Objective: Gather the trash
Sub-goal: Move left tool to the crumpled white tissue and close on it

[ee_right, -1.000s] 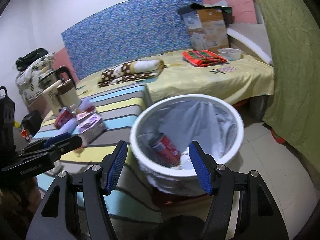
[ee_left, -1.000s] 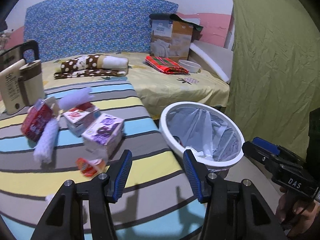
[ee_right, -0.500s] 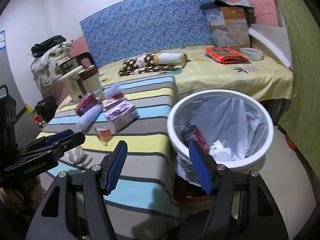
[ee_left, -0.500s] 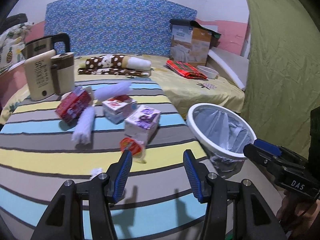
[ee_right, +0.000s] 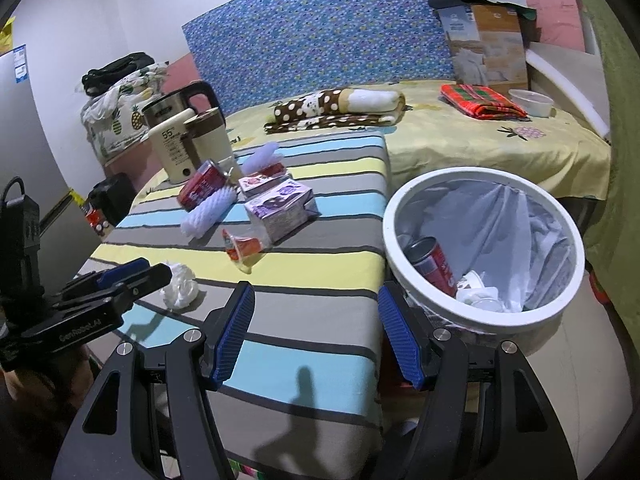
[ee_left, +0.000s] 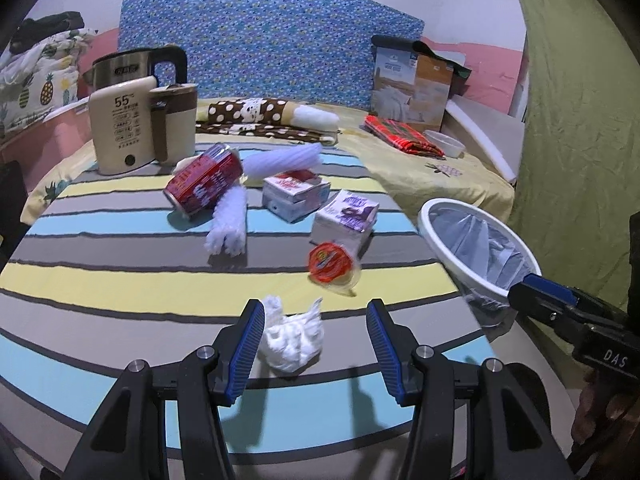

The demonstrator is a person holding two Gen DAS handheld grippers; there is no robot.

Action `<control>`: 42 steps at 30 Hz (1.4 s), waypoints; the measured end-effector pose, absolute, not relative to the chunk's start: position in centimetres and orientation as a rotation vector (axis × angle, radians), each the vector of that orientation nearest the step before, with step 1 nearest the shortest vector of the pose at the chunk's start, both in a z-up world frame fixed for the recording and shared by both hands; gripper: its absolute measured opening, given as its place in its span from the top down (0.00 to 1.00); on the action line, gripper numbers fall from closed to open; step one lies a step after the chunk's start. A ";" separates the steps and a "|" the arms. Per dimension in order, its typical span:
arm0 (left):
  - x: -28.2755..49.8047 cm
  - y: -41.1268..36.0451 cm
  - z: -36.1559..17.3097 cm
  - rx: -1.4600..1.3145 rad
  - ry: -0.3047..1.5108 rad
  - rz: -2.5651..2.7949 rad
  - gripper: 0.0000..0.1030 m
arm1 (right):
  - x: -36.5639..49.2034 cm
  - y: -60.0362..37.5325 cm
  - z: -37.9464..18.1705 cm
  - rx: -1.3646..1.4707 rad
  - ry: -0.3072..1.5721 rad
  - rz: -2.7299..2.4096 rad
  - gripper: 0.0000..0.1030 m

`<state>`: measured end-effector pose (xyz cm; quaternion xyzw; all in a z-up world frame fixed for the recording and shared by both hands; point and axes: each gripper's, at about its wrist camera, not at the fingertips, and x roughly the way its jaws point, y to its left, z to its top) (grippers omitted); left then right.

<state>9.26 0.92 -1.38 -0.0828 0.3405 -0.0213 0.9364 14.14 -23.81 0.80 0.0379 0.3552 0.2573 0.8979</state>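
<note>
My left gripper is spread wide around the shapeless crumpled tissue at lower centre. My right gripper gapes empty over the striped table, bin at right

Striped cloth-covered table: crumpled white tissue, red-lidded plastic cup, purple carton, red-white carton, red can, two white foam sleeves, beige kettle carried.

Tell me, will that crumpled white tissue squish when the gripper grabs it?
Probably yes. The crumpled tissue looks soft and puffy, so it should squash flat between the left gripper fingers. It also looks very light and may slide on the striped cloth if nudged. With no round shape, it likely won't roll.
</note>
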 end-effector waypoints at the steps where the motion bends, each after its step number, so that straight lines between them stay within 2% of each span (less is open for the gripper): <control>1: 9.3 1.1 -1.5 -0.171 0.699 -0.042 0.49 | 14.1 -23.7 0.8 0.078 0.738 0.536 0.36; 23: 9.9 4.5 -2.9 -0.244 0.719 -0.005 0.49 | 14.4 -19.7 0.9 0.033 0.754 0.619 0.36; 41: 12.3 1.7 -5.3 -0.232 0.792 -0.108 0.49 | 15.8 -19.0 0.2 0.024 0.784 0.597 0.36; 42: 12.5 1.6 -5.4 -0.233 0.797 -0.116 0.53 | 16.0 -18.9 0.2 0.023 0.783 0.599 0.37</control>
